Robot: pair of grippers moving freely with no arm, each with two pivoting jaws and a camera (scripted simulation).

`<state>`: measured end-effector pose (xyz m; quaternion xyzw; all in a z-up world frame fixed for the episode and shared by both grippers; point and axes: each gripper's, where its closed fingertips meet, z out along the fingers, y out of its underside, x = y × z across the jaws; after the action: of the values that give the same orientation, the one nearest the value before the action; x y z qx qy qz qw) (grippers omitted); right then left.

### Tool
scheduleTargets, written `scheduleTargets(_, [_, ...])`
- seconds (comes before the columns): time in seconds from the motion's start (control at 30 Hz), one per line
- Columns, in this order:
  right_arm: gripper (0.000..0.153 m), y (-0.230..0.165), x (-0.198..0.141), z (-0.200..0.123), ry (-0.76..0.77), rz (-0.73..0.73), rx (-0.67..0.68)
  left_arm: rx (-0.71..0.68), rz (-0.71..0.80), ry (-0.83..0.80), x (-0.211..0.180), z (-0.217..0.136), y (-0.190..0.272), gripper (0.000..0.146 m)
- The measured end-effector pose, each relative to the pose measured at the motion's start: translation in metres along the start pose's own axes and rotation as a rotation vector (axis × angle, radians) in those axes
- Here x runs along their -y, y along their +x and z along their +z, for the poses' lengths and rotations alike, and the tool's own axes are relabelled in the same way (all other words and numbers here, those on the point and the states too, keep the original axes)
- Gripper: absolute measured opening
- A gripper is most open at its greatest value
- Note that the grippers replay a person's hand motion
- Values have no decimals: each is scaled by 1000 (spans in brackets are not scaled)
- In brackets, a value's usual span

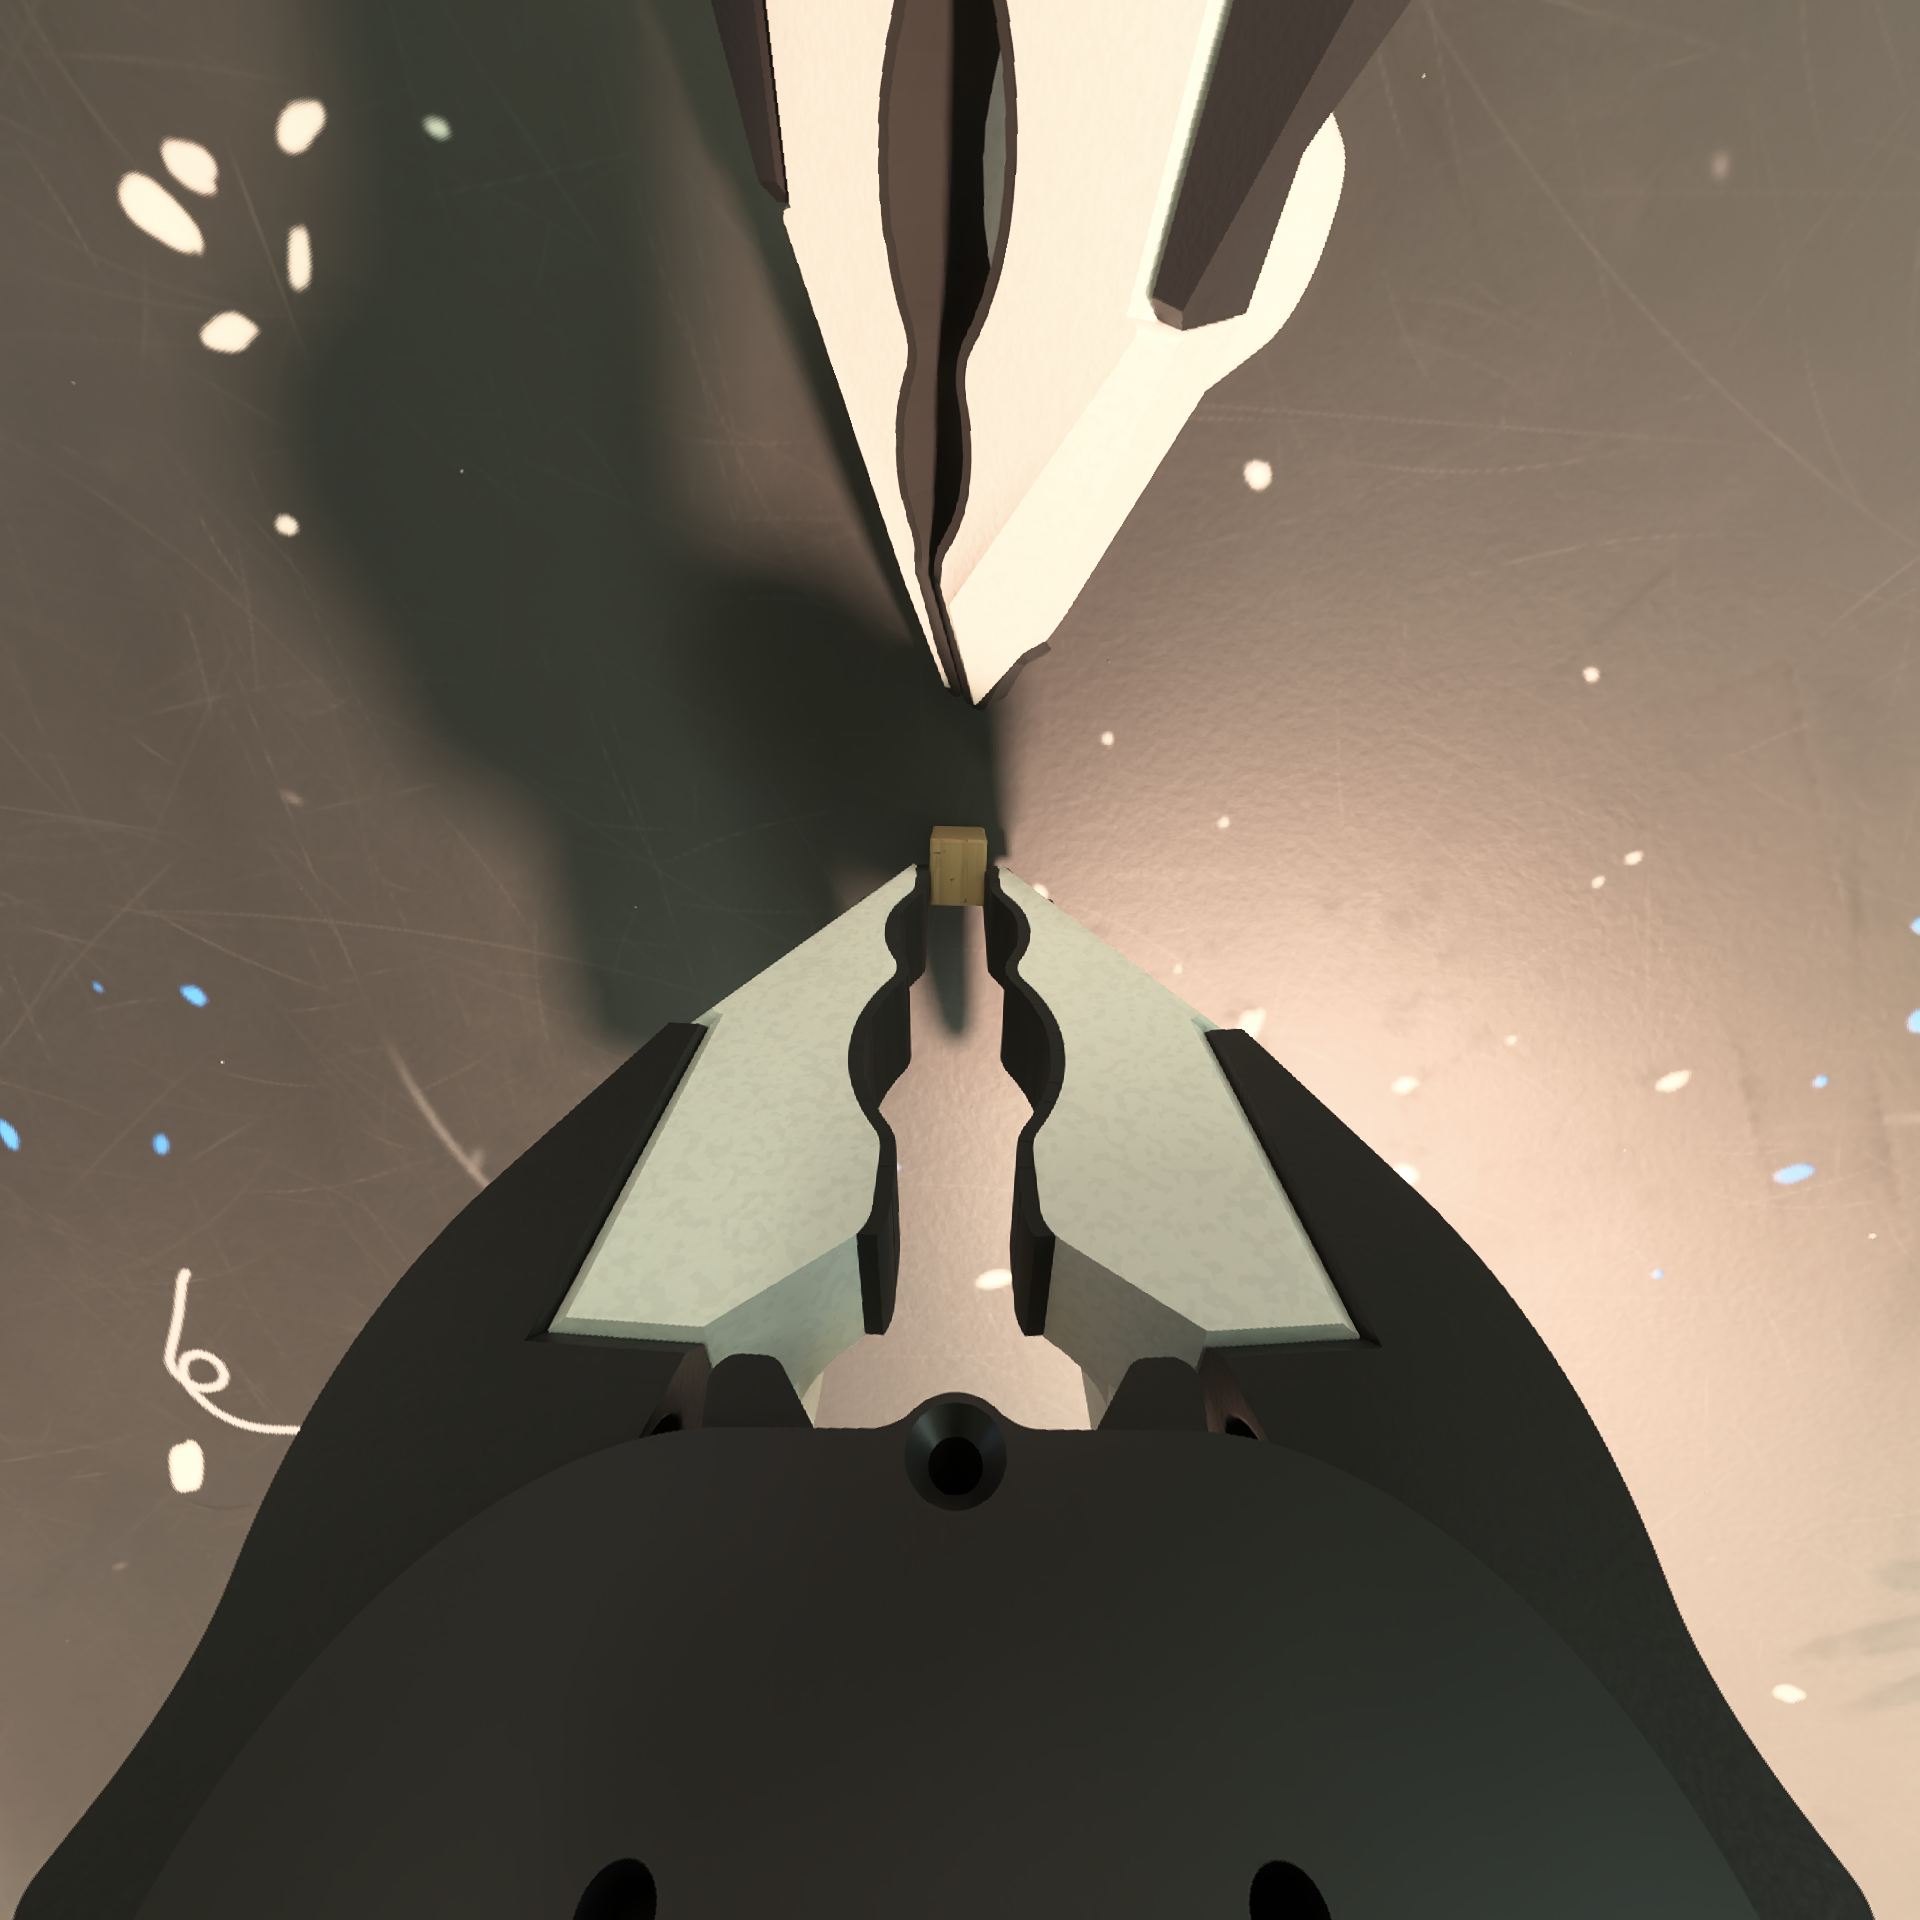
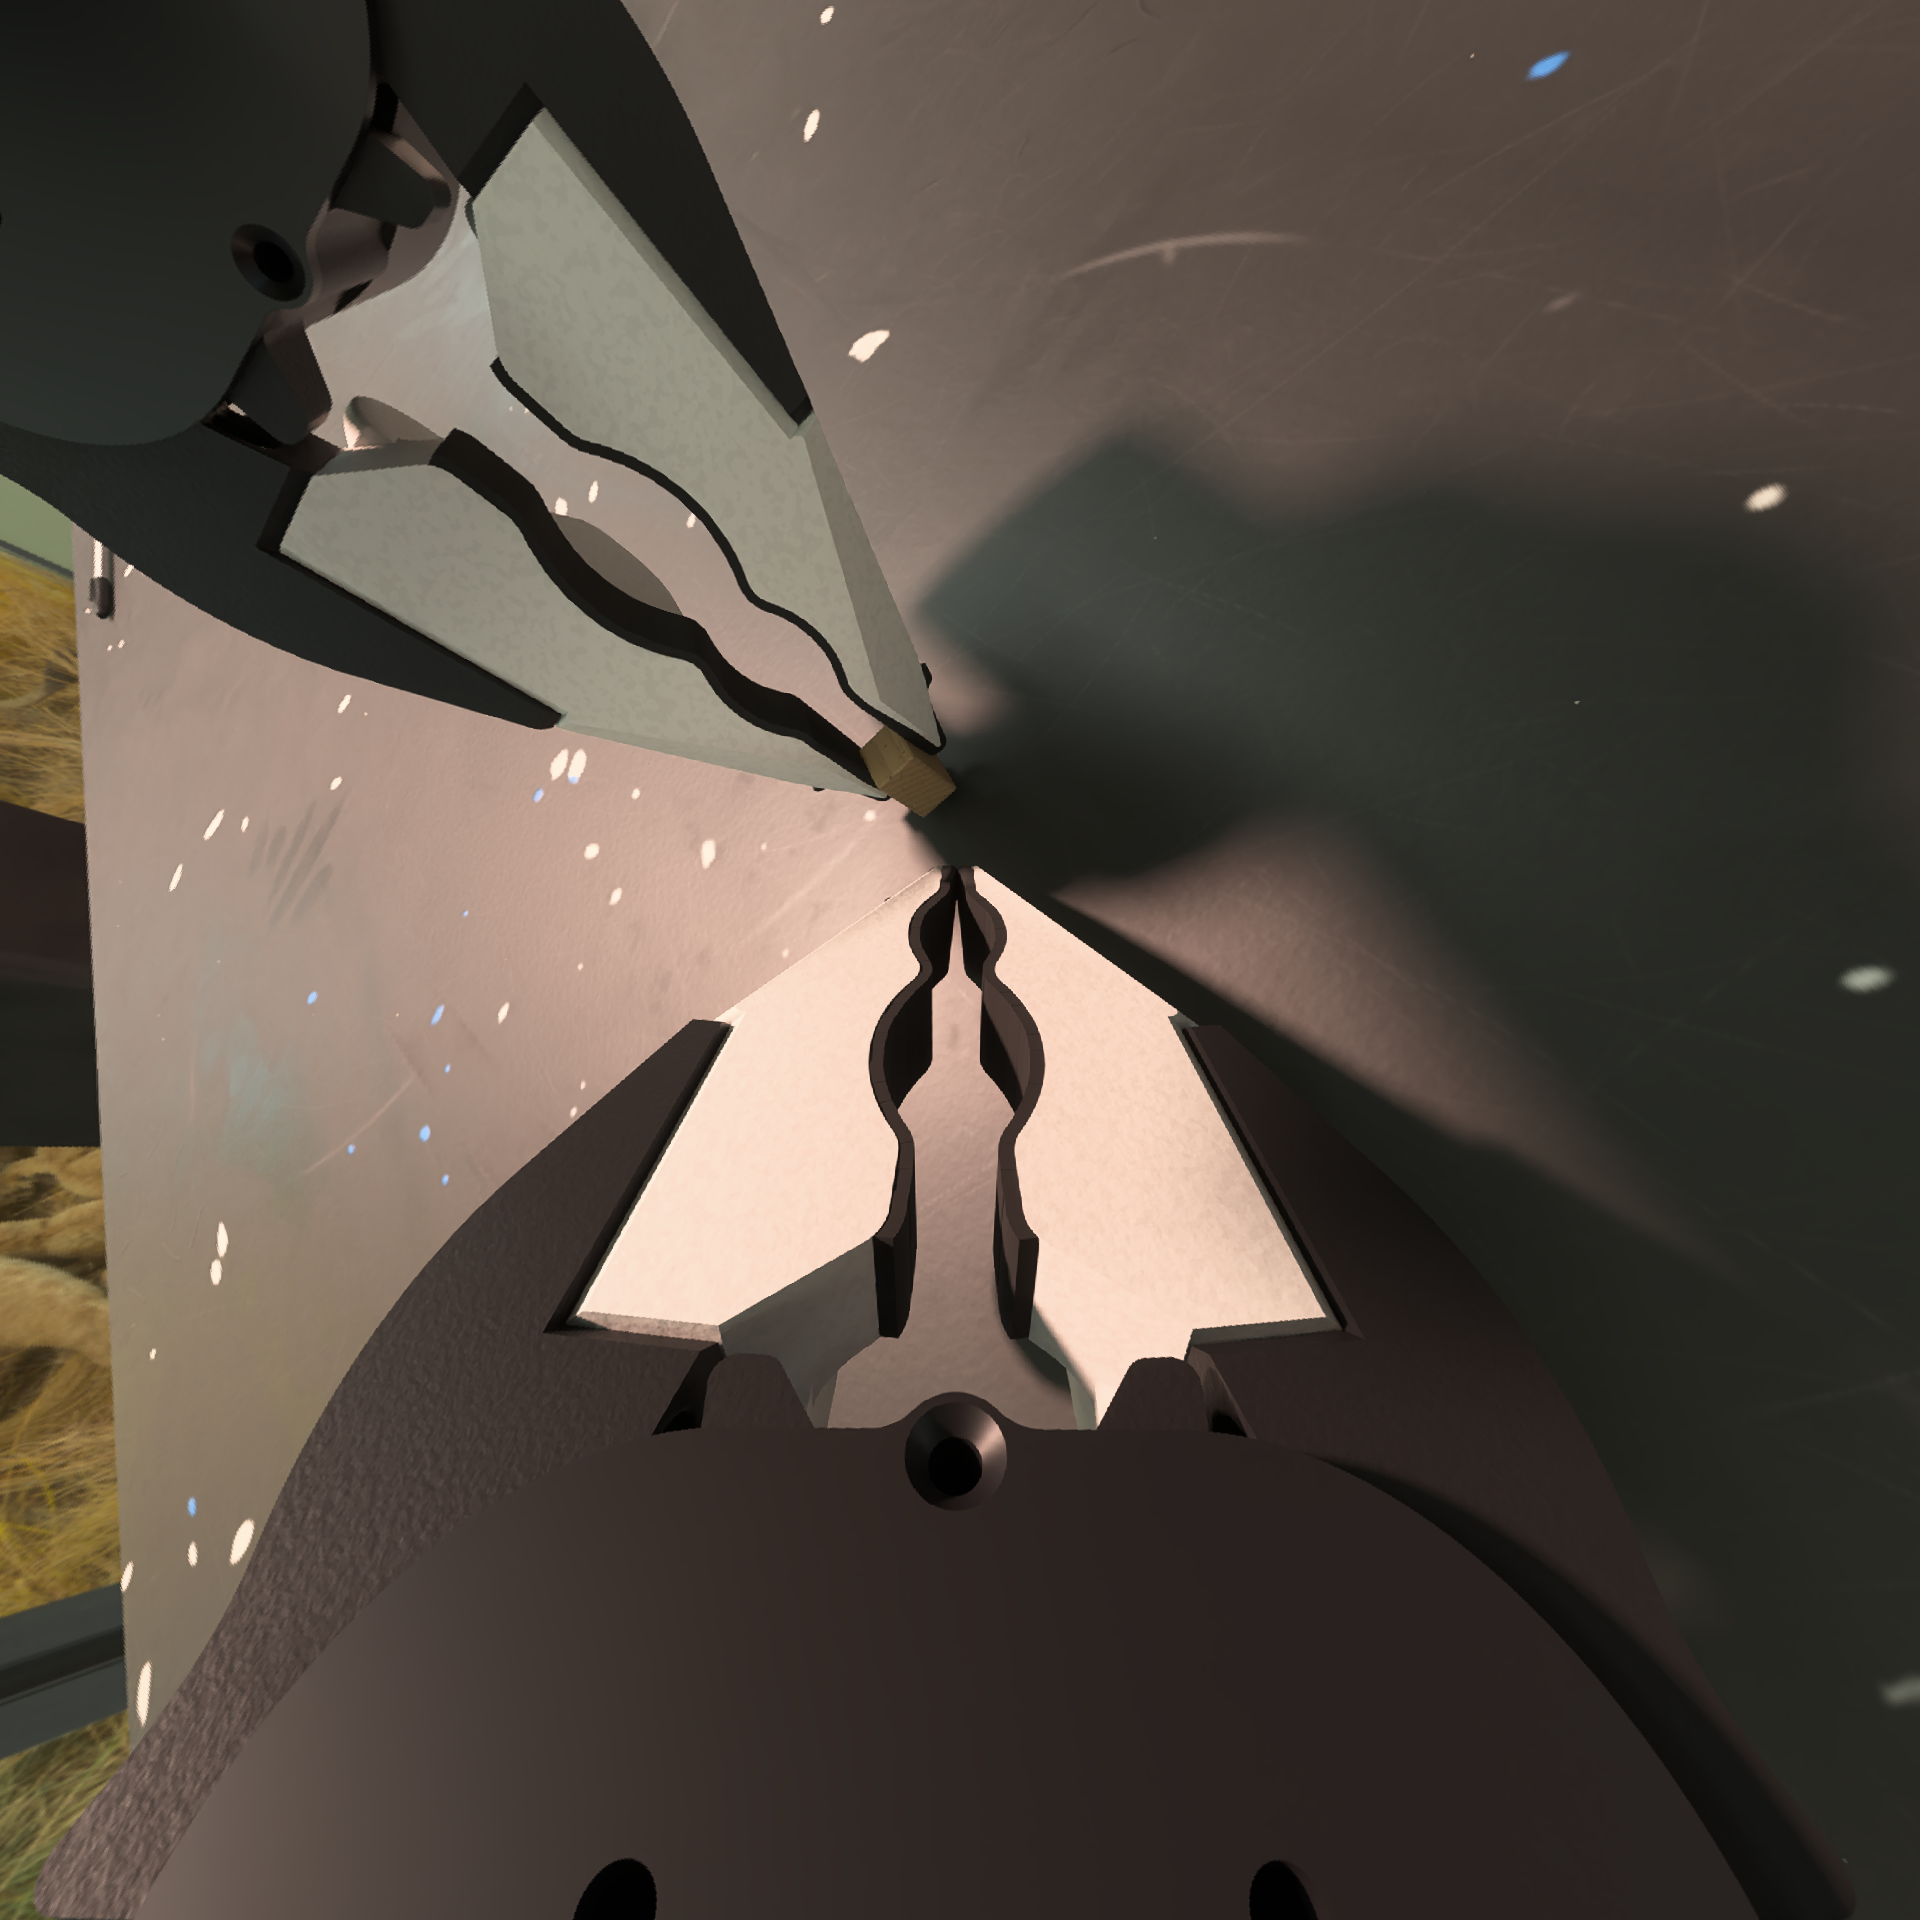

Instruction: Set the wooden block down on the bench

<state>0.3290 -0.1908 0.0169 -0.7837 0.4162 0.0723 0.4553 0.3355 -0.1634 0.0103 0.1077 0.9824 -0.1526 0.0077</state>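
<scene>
Left gripper [image 1: 957,883] jaws pinch the wooden block [image 1: 957,865] at the tips, low over the desk [image 1: 1455,727] for release. Right gripper [image 2: 956,878] jaws pressed together, empty, standing clear.

The left wrist view looks forward along the left gripper [image 1: 957,883], steeply down and close onto the scratched, paint-flecked worktop [image 1: 1507,831]. The right wrist view looks the same way along the right gripper [image 2: 957,878], from the opposite side. Both share the wooden block [image 1: 957,868] [image 2: 906,777] and each shows the other gripper nearby.
</scene>
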Motion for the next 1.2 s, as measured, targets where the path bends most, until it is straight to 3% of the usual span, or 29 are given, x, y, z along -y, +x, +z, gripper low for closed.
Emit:
scheduleTargets(0.63, [0,0,0,1,-12,33,28,-19,-5,-13,-1,2,0,10])
scheduleTargets(0.9, [0,-1,9,-9,70,113,122,-29,-19,13,2,3,0,10])
scheduleTargets(1.2, [0,-1,2,-6,21,55,56,-21,20,4,2,3,0,9])
